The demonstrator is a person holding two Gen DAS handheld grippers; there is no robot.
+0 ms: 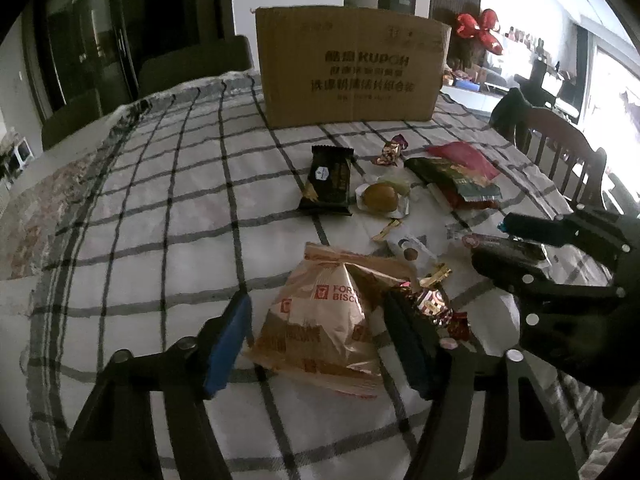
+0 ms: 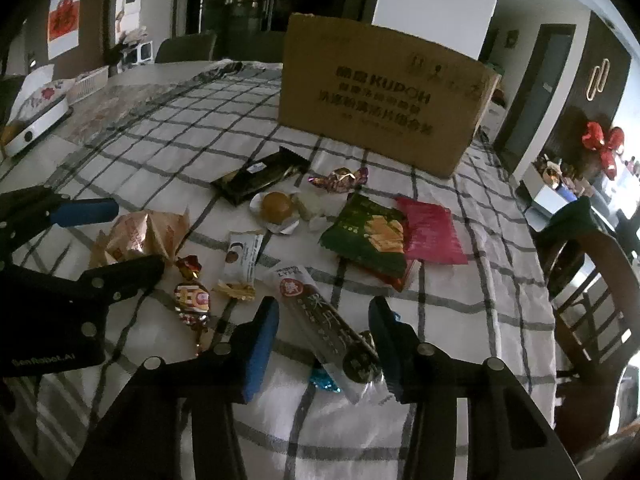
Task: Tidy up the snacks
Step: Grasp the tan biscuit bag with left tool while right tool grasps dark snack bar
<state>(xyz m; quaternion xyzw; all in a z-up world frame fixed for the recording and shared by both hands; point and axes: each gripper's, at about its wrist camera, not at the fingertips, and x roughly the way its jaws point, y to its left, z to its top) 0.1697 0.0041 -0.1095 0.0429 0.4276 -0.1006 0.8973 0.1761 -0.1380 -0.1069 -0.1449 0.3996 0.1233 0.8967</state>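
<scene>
Snacks lie scattered across the checked counter (image 1: pixel 168 184), none visibly in the cardboard box (image 1: pixel 352 76). The left gripper (image 1: pixel 316 340) straddles a biscuit bag (image 1: pixel 324 320), the right gripper (image 2: pixel 324 344) a snack bar (image 2: pixel 328 324); pad contact unclear.

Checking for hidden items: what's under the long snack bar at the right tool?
A blue foil candy pokes out beneath the long snack bar. Anything else under the bar is covered.
</scene>
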